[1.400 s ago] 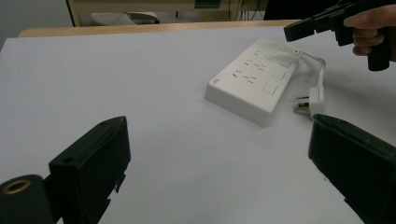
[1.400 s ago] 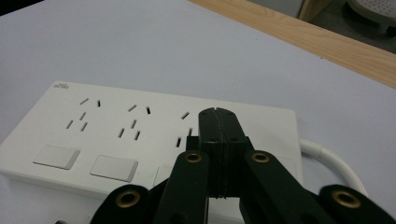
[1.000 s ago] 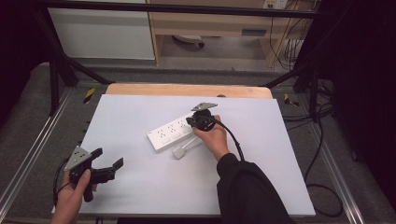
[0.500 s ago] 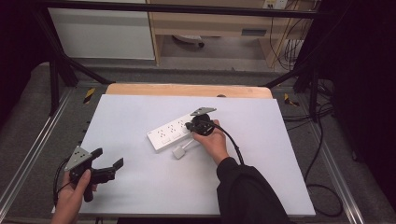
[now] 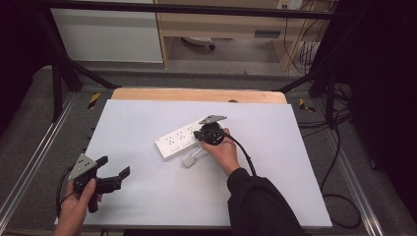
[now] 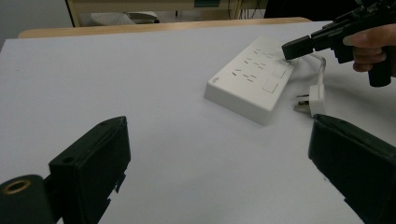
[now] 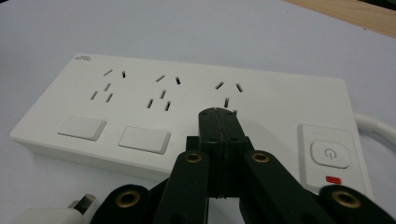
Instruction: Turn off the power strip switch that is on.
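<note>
Where the right gripper (image 7: pixel 218 122) presses its closed fingers onto the power strip (image 5: pixel 181 141), a third button is hidden beneath them. Mid-desk (image 5: pixel 275 162), the strip's long axis runs diagonally, cord end far-right; its plug (image 5: pixel 188 160) lies just beside it. Near-left, the left gripper (image 5: pixel 114 174) hovers, fingers spread, empty.

The white surface (image 5: pixel 147 123) is evenly and brightly lit from above, with faint, soft shadows and no harsh glare; the room around it falls to near black. All three pictures are slightly soft and grainy. In the left gripper view the near black jaws blur.
</note>
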`<action>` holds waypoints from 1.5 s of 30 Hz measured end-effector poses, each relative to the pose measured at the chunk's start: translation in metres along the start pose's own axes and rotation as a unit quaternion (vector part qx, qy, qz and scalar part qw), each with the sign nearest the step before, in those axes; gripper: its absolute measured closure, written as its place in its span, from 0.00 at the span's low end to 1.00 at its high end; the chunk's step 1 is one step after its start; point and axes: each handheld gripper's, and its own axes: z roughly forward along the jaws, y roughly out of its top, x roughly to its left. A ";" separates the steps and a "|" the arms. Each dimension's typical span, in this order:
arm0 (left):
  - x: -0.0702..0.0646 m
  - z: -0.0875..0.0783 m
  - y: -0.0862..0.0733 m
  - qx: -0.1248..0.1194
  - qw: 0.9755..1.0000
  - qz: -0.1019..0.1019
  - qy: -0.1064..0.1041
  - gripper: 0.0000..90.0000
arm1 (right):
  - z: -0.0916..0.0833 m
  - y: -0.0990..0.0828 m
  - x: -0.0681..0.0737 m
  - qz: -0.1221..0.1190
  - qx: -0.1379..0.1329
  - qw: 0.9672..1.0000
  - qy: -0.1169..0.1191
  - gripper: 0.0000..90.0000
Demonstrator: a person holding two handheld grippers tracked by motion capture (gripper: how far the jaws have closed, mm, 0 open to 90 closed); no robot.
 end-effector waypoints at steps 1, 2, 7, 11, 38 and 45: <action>0.000 0.000 0.000 0.000 1.000 0.000 0.000 0.06 | 0.000 0.000 0.000 -0.001 0.000 1.000 0.001 1.00; 0.000 0.000 0.000 0.000 1.000 0.000 0.000 0.06 | 0.000 0.000 0.001 -0.001 0.000 1.000 0.001 1.00; 0.000 0.000 0.000 0.000 1.000 0.000 0.000 0.06 | 0.001 0.000 0.004 -0.004 -0.001 1.000 0.003 1.00; 0.000 0.000 0.000 -0.001 1.000 0.000 0.000 0.06 | 0.002 -0.001 0.005 -0.006 0.000 1.000 0.004 1.00; 0.000 0.000 0.000 0.001 1.000 0.001 -0.001 0.06 | 0.002 -0.002 0.009 -0.003 -0.007 1.000 0.007 1.00; 0.000 0.000 0.000 0.000 1.000 0.001 0.000 0.06 | 0.002 -0.003 0.010 -0.005 -0.007 1.000 0.003 1.00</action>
